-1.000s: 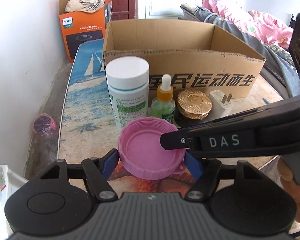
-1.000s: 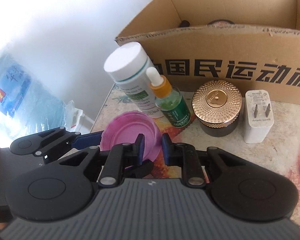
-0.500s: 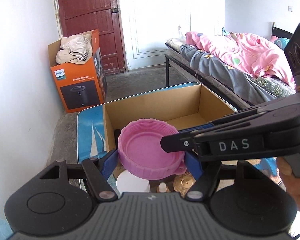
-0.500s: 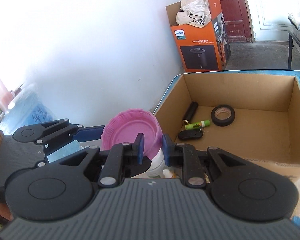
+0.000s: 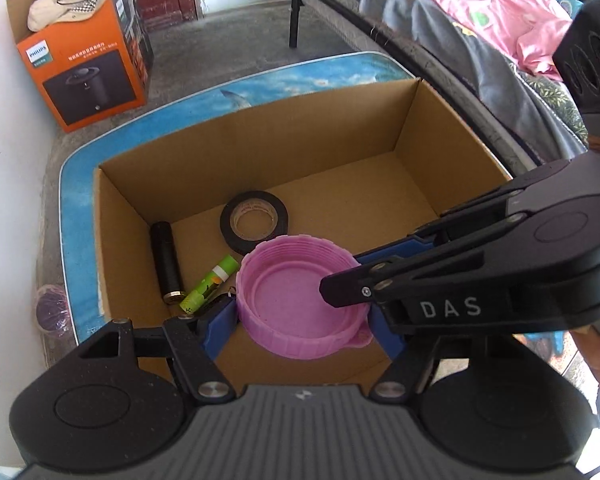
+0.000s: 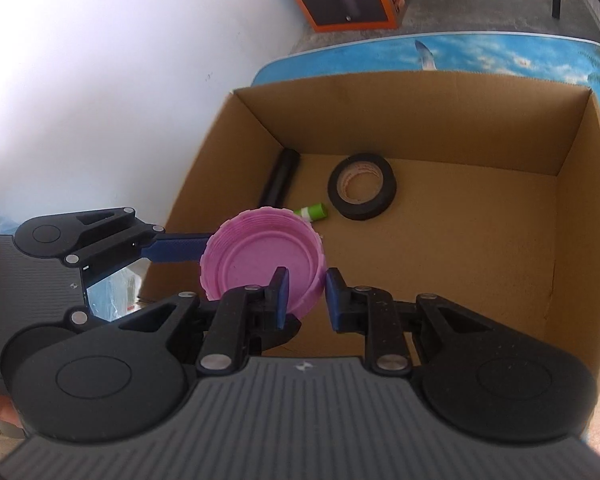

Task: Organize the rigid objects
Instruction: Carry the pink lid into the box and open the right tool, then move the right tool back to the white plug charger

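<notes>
Since the earlier frame, the pink lid (image 5: 300, 304) is being carried over the cardboard box (image 5: 260, 152), low centre of frame, clamped across its sides by the left gripper (image 5: 300, 320) while the right gripper (image 6: 306, 296) is pinching its rim; beyond, black tape (image 5: 254, 222) is lying inside

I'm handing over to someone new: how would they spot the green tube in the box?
Find the open cardboard box on the sea-print table. On its floor near the left wall, the green tube lies between a black cylinder and a black tape roll. It is the only bright green item, with a white band.
</notes>
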